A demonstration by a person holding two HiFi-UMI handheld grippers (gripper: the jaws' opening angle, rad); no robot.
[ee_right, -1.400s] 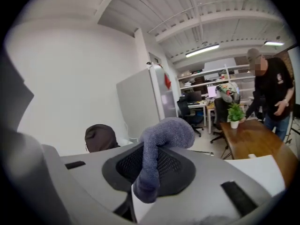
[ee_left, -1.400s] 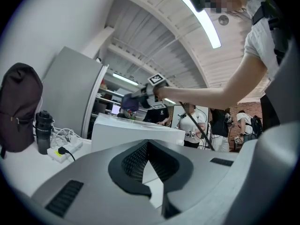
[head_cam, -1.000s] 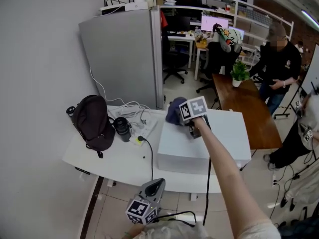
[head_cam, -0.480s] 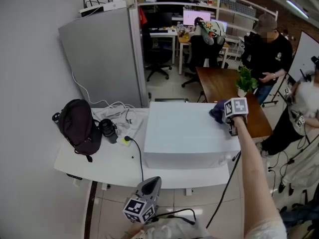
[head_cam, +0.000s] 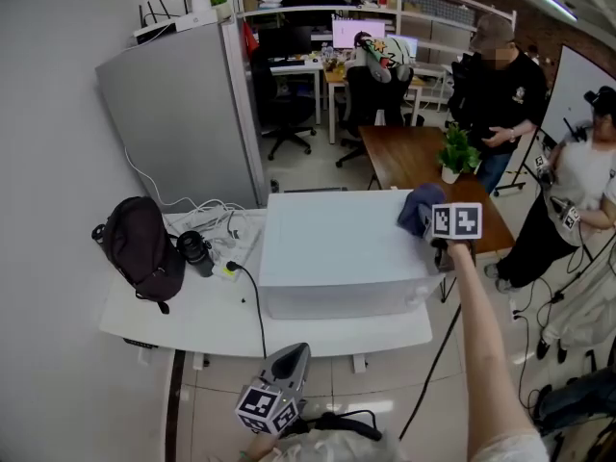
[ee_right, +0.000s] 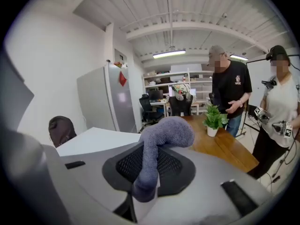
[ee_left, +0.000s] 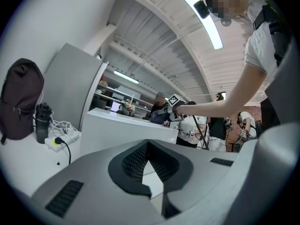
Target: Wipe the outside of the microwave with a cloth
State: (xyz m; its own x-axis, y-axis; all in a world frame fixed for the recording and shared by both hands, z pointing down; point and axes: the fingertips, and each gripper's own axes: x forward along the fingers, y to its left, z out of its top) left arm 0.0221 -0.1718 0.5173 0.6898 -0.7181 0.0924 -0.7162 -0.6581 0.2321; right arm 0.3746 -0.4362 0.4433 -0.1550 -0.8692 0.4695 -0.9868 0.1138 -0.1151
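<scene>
Office desks, chairs and a grey partition fill the background, and two people stand by a wooden table at the right. Nearer, a white counter carries the microwave, a plain white box, with a dark backpack and loose cables to its left.

The cloth, a blue-grey bunch, lies at the far right corner of the microwave's top. The jaws of the right gripper are clamped on it, and the right gripper view shows a fold pinched between the pads with the rest bulging out in front.

A second ago the cloth sat toward the far left of that top. Half a second ago it had reached the right end, and it is at about the same corner now. So one stroke has run across the back strip of the top and appears to be finished.

The left gripper stays low in front of the counter's near edge, well apart from the microwave. Its jaws are drawn together at the tips with nothing between them, and it takes no part in the wiping.

Judging by how things lie, only a band of the top has been covered. The nearer part of the top, the front and the sides look still to be done, and the cloth is well placed either to return nearer the front or to drop over the right side.
</scene>
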